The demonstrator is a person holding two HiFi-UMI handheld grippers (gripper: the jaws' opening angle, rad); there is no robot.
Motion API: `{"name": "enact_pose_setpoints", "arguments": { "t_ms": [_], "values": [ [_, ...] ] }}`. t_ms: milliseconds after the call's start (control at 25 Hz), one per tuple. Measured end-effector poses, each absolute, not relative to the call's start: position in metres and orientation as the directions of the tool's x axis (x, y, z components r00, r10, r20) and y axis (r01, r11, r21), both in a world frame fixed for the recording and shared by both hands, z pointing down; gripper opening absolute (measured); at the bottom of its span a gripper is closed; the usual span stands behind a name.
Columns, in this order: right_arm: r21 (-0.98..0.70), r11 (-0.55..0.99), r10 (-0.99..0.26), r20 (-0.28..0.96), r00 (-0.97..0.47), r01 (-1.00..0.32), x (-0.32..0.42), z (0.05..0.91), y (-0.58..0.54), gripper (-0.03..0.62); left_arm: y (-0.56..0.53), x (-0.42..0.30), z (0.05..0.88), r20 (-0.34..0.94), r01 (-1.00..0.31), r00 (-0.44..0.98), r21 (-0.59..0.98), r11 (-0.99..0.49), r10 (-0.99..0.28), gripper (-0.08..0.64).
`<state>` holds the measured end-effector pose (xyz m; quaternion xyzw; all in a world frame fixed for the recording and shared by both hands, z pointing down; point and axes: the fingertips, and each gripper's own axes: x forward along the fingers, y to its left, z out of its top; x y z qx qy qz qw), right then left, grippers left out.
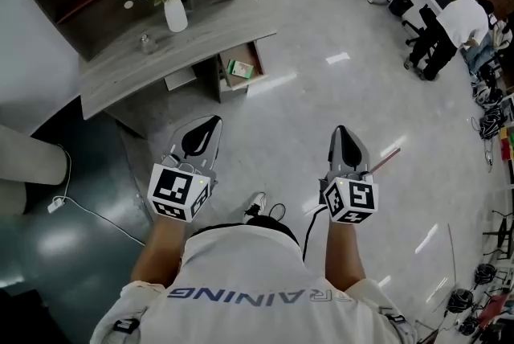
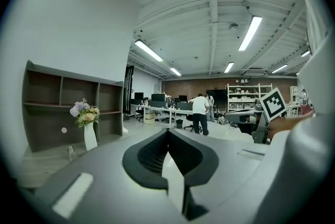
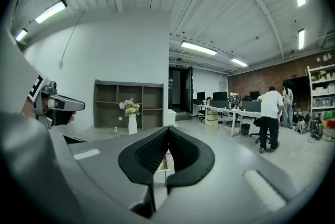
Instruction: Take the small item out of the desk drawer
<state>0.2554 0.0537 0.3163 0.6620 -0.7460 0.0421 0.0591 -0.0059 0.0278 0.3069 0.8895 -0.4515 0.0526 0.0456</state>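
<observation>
A big office with a shiny floor is seen. Under the grey desk (image 1: 161, 61), the drawer (image 1: 259, 65) is open, with a small green item (image 1: 239, 69) inside. The left gripper (image 1: 210, 125) and right gripper (image 1: 341, 133) are held shut and empty, well away. Nothing is taken out yet.

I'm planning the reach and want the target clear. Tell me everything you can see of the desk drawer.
The desk drawer stands pulled open under one end of the curved grey desk, some way ahead of the person. It looks like a shallow box with reddish-brown inner walls and a pale front. A small green-and-white item lies inside it. Nothing else appears to touch it.
</observation>
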Motion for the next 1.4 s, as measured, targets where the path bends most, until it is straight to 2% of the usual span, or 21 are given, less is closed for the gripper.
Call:
{"name": "enact_pose_setpoints", "arguments": {
  "t_ms": [240,400,960,1400],
  "values": [
    [-0.01,0.16,-0.97,0.185,-0.159,-0.987,0.309,0.333,0.006,0.014,-0.004,0.04,0.32,0.157,-0.832,0.551,0.034,-0.553,-0.82,-0.002],
    [-0.054,0.191,-0.959,0.203,-0.198,-0.98,0.316,0.348,-0.023,0.014,-0.026,0.047,0.333,0.2,-0.849,0.524,0.045,-0.526,-0.828,-0.002],
    [-0.093,0.269,-0.918,0.277,-0.285,-0.959,0.302,0.369,-0.157,0.014,-0.148,0.045,0.357,0.263,-0.868,0.495,0.107,-0.485,-0.828,-0.002],
    [-0.038,0.374,-0.885,0.282,-0.37,-0.926,0.239,0.356,-0.277,0.014,-0.251,-0.004,0.356,0.244,-0.895,0.445,0.127,-0.427,-0.861,-0.002]
  ]
}}
